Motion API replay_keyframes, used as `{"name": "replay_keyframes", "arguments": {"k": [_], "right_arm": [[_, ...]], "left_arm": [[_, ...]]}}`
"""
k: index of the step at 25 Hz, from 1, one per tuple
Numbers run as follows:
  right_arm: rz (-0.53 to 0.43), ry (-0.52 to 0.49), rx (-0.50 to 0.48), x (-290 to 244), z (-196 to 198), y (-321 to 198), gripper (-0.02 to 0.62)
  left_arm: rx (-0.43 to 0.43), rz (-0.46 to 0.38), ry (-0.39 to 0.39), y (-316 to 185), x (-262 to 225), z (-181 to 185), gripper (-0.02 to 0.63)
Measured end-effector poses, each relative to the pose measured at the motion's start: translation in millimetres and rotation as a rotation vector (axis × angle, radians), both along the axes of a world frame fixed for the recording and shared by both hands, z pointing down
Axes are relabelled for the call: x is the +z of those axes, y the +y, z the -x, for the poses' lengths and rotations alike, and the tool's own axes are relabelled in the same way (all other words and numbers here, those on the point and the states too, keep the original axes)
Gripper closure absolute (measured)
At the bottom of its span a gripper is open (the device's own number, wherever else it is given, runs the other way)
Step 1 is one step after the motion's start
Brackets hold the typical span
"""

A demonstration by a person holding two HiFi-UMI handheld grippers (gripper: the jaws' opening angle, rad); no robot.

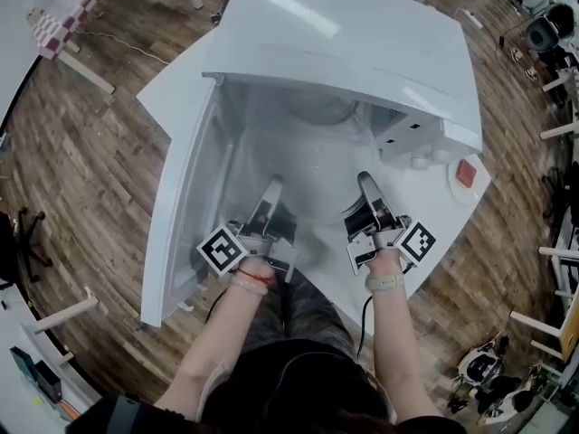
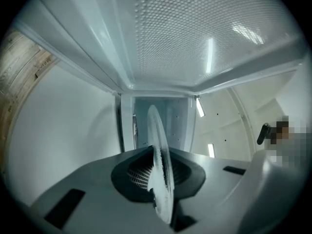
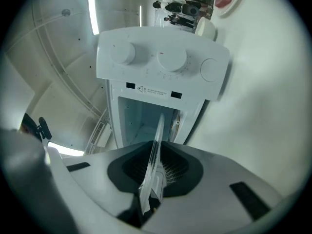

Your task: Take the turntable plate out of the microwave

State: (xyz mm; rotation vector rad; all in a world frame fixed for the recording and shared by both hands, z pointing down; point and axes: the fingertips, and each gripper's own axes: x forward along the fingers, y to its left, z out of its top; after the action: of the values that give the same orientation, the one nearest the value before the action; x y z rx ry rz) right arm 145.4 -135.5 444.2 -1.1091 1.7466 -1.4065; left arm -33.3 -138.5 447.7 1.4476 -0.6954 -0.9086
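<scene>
Nearest, in front of the microwave [image 1: 362, 43], the person's two forearms reach toward its open mouth. Each hand carries a gripper turned on its side. The left gripper [image 1: 271, 186] is clamped on the near-left rim of the turntable plate [image 1: 317, 183], and its own view shows the glass edge-on between the pads [image 2: 160, 169]. The right gripper [image 1: 365, 183] bites the near-right rim in the same way, with the glass wedged deep in its jaws [image 3: 153, 165].

The plate sits at the microwave's mouth, between the open door [image 1: 185, 197] on the left and the control panel [image 3: 161, 62] on the right. Its far rim is too faint in the head view to tell whether it has cleared the sill.

This looks like the carry-out step: the plate is gripped and lifted, and the withdrawal is not yet finished. The next move likely calls for both hands to draw back together at one height. A lag on either side could twist the glass in the pads or knock it on the door frame.

The plate is a round disc and has no long axis. It appears to lie level, its broad face up, with the line between the two grips running across the microwave's opening. Farther right of the microwave, a small white dish [image 1: 464, 174] holding something red sits on the white table [image 1: 434, 233].
</scene>
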Motion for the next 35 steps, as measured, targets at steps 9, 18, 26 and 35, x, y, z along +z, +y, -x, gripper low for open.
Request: {"name": "replay_keyframes", "arguments": {"k": [9, 18, 26, 35], "right_arm": [[-0.013, -0.003, 0.128, -25.9, -7.6, 77.8, 0.538], [-0.041, 0.011, 0.247, -51.0, -15.9, 149.7, 0.538], [-0.046, 0.011, 0.313, -56.9, -13.0, 201.7, 0.538], [-0.035, 0.011, 0.305, -58.4, -7.1, 231.3, 0.537]], "left_arm": [[0.158, -0.027, -0.015, 50.8, -27.1, -10.2, 0.566], [0.312, -0.058, -0.001, 97.8, -50.1, -26.3, 0.566], [0.394, -0.064, -0.001, 137.2, -56.7, -29.2, 0.566], [0.441, -0.060, -0.012, 162.9, -59.6, -27.6, 0.565]]}}
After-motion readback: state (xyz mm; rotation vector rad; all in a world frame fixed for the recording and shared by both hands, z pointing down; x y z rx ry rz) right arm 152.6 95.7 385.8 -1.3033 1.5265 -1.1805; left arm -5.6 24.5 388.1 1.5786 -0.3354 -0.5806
